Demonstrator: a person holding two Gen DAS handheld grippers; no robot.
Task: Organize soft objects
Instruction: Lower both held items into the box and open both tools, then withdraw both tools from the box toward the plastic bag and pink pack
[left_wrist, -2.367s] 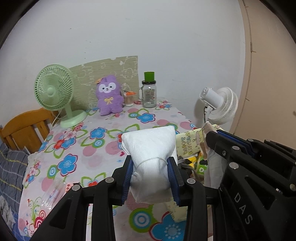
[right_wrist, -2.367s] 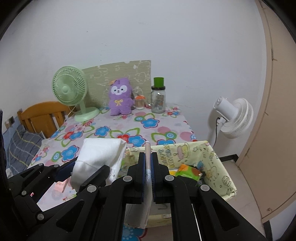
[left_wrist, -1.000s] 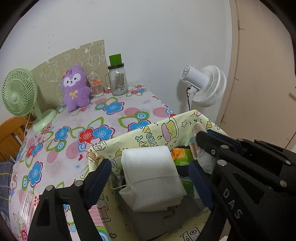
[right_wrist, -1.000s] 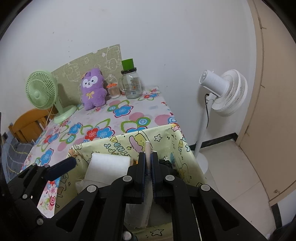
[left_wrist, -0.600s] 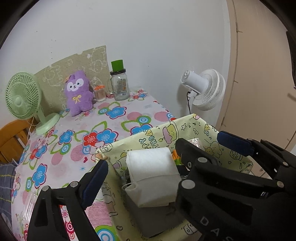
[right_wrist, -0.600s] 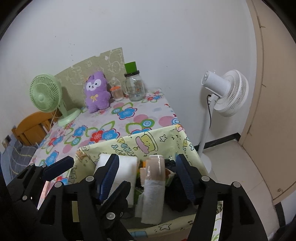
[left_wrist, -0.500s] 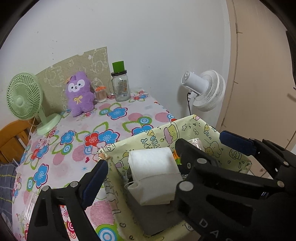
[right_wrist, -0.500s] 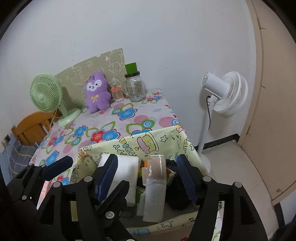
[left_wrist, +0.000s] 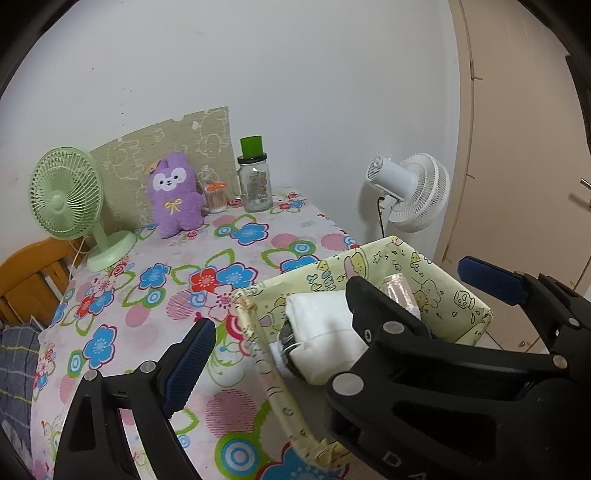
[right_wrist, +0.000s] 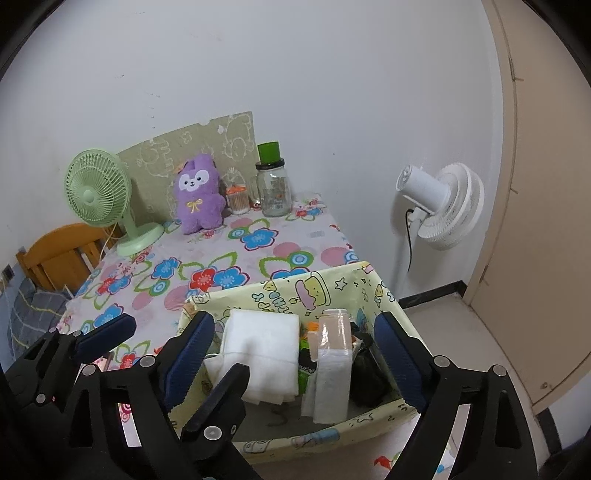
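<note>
A yellow cartoon-print fabric basket (right_wrist: 295, 291) stands at the table's near right corner; it also shows in the left wrist view (left_wrist: 436, 273). A folded white cloth (right_wrist: 264, 350) lies in its left part, also seen in the left wrist view (left_wrist: 325, 332). A white packet with a pinkish top (right_wrist: 332, 369) stands upright in the middle. My right gripper (right_wrist: 295, 350) is open, its jaws wide either side of the basket's contents, holding nothing. My left gripper (left_wrist: 277, 332) is open and empty above the basket's left rim. A purple plush toy (right_wrist: 197, 194) sits at the table's back.
A green desk fan (right_wrist: 99, 195), a glass jar with a green lid (right_wrist: 273, 184) and a small orange-lidded container (right_wrist: 236, 199) stand at the back of the flowered tablecloth (right_wrist: 221, 258). A white floor fan (right_wrist: 443, 206) stands right of the table. A wooden chair (right_wrist: 59, 254) is at the left.
Both grippers let go: the white cloth and the white packet now rest in the basket. Both grippers have pulled back and up, and the left one has shifted left.
</note>
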